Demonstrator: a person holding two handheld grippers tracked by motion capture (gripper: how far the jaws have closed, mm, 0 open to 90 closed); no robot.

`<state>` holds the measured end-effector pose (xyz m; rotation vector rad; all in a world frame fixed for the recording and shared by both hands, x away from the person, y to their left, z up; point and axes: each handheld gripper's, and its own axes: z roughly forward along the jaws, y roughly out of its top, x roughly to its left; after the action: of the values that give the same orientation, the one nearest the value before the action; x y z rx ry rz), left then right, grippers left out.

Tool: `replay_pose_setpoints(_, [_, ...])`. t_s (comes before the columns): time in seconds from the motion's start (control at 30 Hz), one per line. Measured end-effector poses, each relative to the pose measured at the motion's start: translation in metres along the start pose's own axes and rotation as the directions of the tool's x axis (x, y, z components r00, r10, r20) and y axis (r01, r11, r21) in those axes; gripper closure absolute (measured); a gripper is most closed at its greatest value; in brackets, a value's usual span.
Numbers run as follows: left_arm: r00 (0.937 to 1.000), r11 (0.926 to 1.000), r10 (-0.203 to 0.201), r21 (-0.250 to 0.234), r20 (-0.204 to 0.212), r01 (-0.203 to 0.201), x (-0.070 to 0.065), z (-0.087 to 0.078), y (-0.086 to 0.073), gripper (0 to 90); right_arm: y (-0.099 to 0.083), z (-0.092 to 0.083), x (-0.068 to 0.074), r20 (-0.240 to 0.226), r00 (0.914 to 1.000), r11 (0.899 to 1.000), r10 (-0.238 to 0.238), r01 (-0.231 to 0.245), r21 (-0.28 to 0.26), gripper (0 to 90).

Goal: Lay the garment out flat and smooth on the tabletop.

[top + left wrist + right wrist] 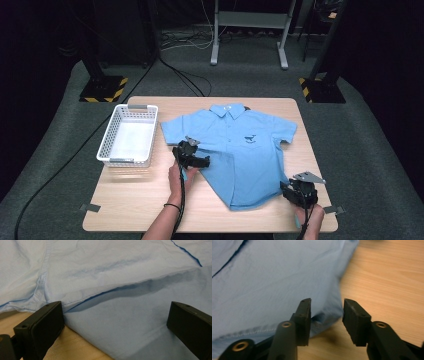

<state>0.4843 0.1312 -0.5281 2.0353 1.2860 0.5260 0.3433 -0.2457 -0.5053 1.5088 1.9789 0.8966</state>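
While the light blue short-sleeved shirt lies spread front-up across the middle of the wooden table, its collar sits at the far edge and its hem points toward the near edge, slanting a little to the near right corner. The cloth is smooth with faint creases, and a soft fold runs across the left side of the body, where one layer lies over another with a dark blue line of shadow along the fold. Stitching runs along the hem and side seam. A small dark emblem sits on the chest; any writing on it is too small to read, as is the pale label inside the collar.

The left gripper rests over the shirt's left side edge, its jaws spread wide apart with cloth lying between them, not pinched. The right gripper sits at the hem's near right corner; its jaws stand partly apart, with the hem's corner just in front of them, not clamped.

A white plastic basket stands near the table's left edge, apart from the shirt.
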Motion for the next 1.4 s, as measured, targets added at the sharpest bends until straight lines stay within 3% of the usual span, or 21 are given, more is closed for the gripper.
replay_pose_setpoints(0.2, [1.0000,1.0000,0.000,0.000,0.000,0.000,0.000,0.000,0.000,1.0,0.003,-0.017,-0.006,0.043,0.9984,0.999,0.035,-0.034,-0.031,39.5])
replay_pose_setpoints(0.27, [1.0000,1.0000,0.000,0.000,0.000,0.000,0.000,0.000,0.000,1.0,0.006,-0.017,-0.005,0.037,0.9984,0.998,0.043,-0.041,-0.040,34.1])
replay_pose_setpoints(0.33, [1.0000,1.0000,-0.001,0.000,0.000,0.001,0.000,0.000,0.000,1.0,0.011,-0.009,-0.001,0.023,0.9990,0.999,0.039,-0.038,-0.022,23.0])
replay_pose_setpoints(0.47, [1.0000,1.0000,-0.001,0.000,0.000,0.001,0.000,0.000,0.000,1.0,0.019,0.017,0.009,0.025,0.9996,1.000,0.016,-0.016,0.011,14.7])
replay_pose_setpoints(0.63, [1.0000,1.0000,-0.003,-0.001,-0.003,0.003,0.000,0.000,0.000,1.2,0.014,0.040,0.006,0.073,0.9972,0.998,0.014,-0.019,0.066,12.3])
replay_pose_setpoints(0.97, [1.0000,1.0000,-0.007,-0.002,-0.004,0.007,0.001,0.001,0.001,1.2,-0.008,0.018,-0.025,0.106,0.9898,0.994,0.095,-0.101,0.050,11.9])
replay_pose_setpoints(1.23, [0.9999,1.0000,-0.009,-0.003,-0.005,0.009,0.004,0.004,0.004,1.6,-0.020,0.006,-0.040,0.127,0.9848,0.992,0.118,-0.123,0.033,11.0])
replay_pose_setpoints(1.4, [1.0000,1.0000,-0.002,0.000,-0.003,0.002,0.005,0.005,0.005,1.6,-0.019,0.009,-0.041,0.102,0.9891,0.993,0.106,-0.111,0.040,4.5])
